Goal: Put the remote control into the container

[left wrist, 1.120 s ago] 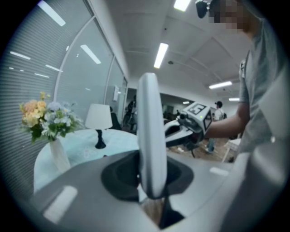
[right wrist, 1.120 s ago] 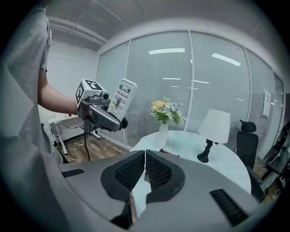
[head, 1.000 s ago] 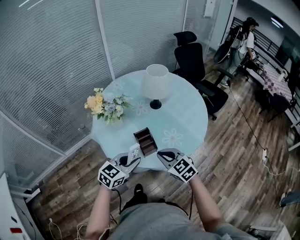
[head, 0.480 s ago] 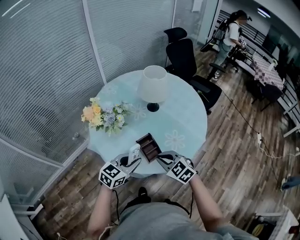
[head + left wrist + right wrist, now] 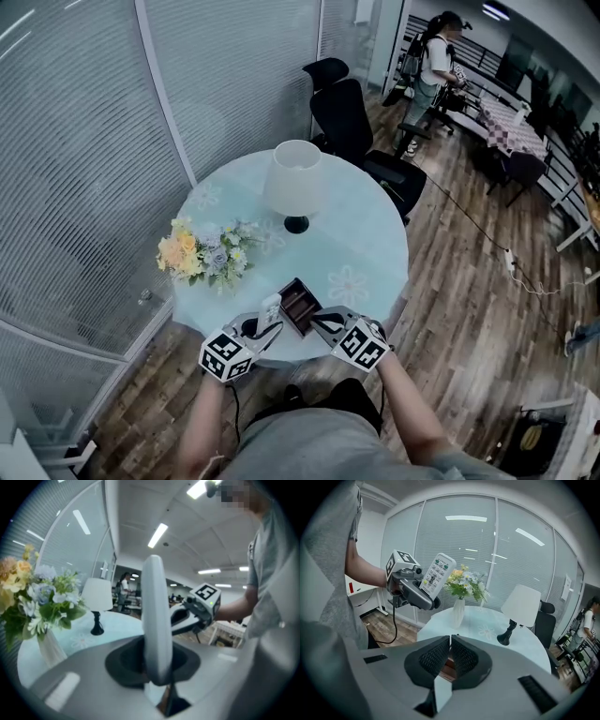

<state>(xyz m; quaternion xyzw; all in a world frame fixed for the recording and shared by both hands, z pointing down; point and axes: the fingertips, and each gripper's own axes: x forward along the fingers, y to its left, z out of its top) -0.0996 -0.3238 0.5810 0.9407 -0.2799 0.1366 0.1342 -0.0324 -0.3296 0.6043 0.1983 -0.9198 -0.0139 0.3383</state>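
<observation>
Head view: left gripper clamps the slim white remote control just beside the brown wooden compartmented container at the round pale table's near edge. Right gripper, jaws together, flanks it. Bare tabletop lies beyond. Both grips match a second ago.

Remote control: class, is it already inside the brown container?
No, the remote control is clamped in the left gripper, beside the container, not in it.
</observation>
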